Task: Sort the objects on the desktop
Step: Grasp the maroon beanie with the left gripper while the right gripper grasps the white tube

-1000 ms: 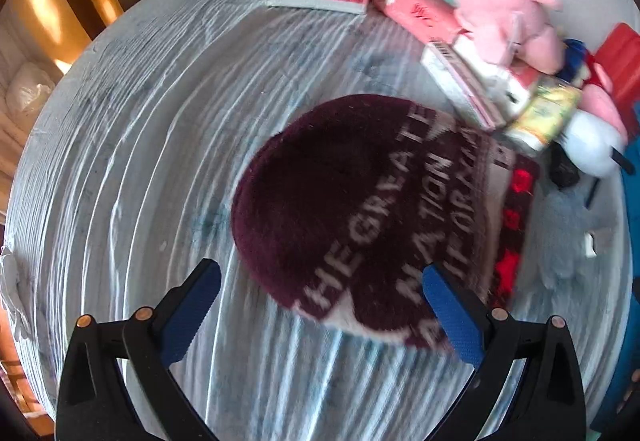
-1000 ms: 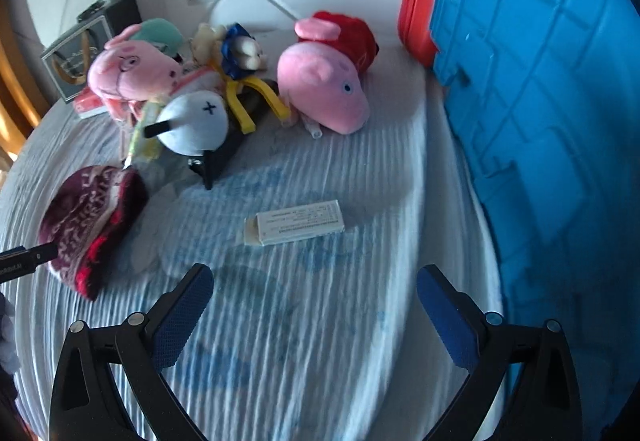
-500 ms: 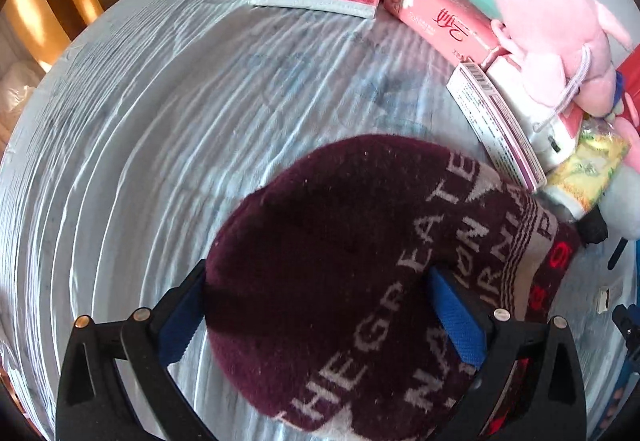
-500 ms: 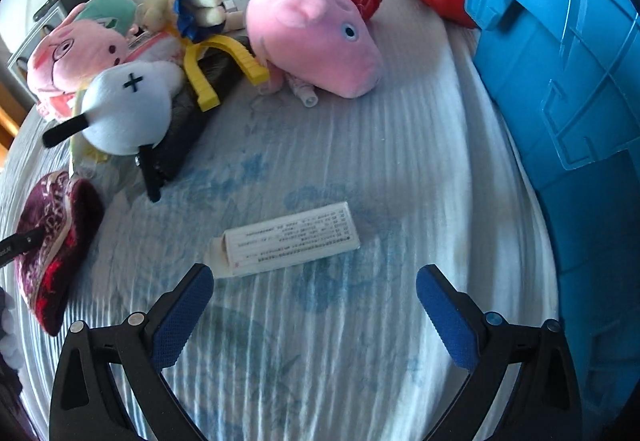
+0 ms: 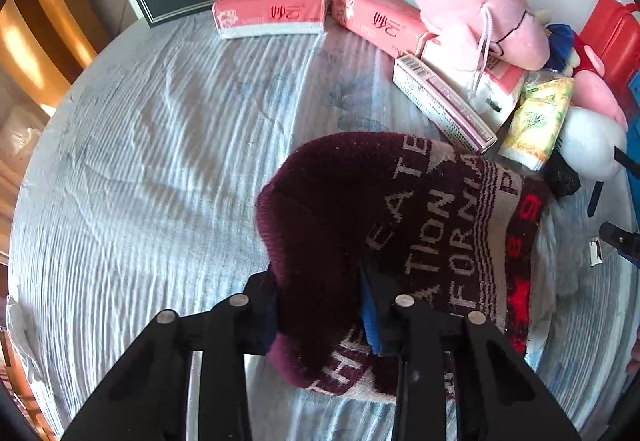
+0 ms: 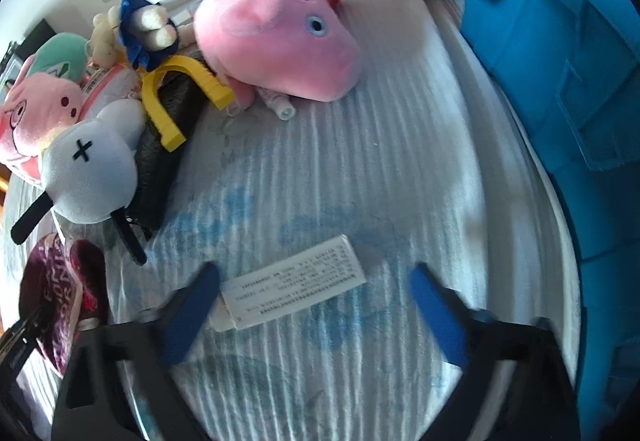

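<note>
Both views were bright with daylight, and the fisheye lens bent straight lines hard toward dark, rounded corners. In the left wrist view, warm light glowed on the wooden slats (image 5: 24, 41) at the far left, while soft shadows lay in streaks over the pale striped cloth (image 5: 160, 161). The knit hat (image 5: 360, 209) was dark, and its folds lost detail. In the right wrist view, the right gripper (image 6: 316, 305) was smeared by motion blur, the white box (image 6: 296, 287) looked slightly soft, and the blue crate (image 6: 560, 61) was vivid, almost oversaturated.
</note>
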Demonstrator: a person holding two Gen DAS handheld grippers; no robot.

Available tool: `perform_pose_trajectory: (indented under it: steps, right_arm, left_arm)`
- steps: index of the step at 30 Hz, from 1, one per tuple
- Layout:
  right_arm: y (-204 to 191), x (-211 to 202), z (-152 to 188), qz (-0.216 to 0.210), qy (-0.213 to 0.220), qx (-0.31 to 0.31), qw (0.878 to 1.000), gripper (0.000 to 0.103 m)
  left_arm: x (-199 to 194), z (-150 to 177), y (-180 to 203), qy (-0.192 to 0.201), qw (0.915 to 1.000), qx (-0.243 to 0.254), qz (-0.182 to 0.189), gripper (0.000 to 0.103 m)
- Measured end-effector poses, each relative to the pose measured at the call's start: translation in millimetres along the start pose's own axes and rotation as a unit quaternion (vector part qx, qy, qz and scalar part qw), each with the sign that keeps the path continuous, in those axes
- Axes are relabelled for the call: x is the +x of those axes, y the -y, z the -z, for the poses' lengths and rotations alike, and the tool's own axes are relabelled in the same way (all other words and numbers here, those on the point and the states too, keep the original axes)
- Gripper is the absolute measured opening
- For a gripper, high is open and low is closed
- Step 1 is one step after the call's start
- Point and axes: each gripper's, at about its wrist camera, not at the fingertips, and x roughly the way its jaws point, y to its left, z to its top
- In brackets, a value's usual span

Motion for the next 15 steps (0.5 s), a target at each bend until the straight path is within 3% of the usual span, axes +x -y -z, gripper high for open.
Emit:
perform_pose_trajectory:
  steps: [3,6,8,10,11,12,13,15]
  right_arm:
    - [-4.3,-2.5,-2.9,-0.009,-0.006,-0.006,1.000,0.071]
    - [-8.4,-6.3,-5.9,-0.004,-0.004,-0.018,1.000,0.069]
    - [-7.4,-4.0,-6.9,-0.005,-0.014,-0.015,1.000,0.067]
    - [-9.7,-4.6,-7.1,-0.003,-0.011,-0.024,1.000,0.069]
    - [-12.0,-5.7,-6.8,0.003,-0.009,-0.032,0.999,0.066]
    - [-13.9,-7.0,-6.2,0.012,-0.007,-0.041,0.999,0.045]
    - [-15.2,-10.6,-5.1,0.014,-0.003,-0.049,0.999,0.035]
    - [-13.9,-17.6,-2.1,-0.004,-0.007,-0.049,0.999,0.028]
  left_arm:
    - [3.1,-6.7,-9.5,-0.006,0.9999,-0.003,0.010,0.032]
    - [19.7,-17.2,-14.6,-0.026,0.9995,-0.015,0.012,0.042]
    - [19.1,-22.5,-13.0,-0.017,0.9997,-0.015,0.008,0.042]
    - [15.8,-26.4,-5.6,-0.012,0.9999,0.004,0.002,0.039]
    - [15.1,-28.5,-2.8,-0.009,0.9999,0.011,0.001,0.029]
    - [10.6,-28.3,0.1,-0.005,0.9998,0.018,0.002,0.026]
    - [1.8,-25.5,2.2,0.002,0.9997,0.023,0.003,0.025]
    - [-11.2,-20.1,4.6,0.019,0.9994,0.030,0.004,0.023]
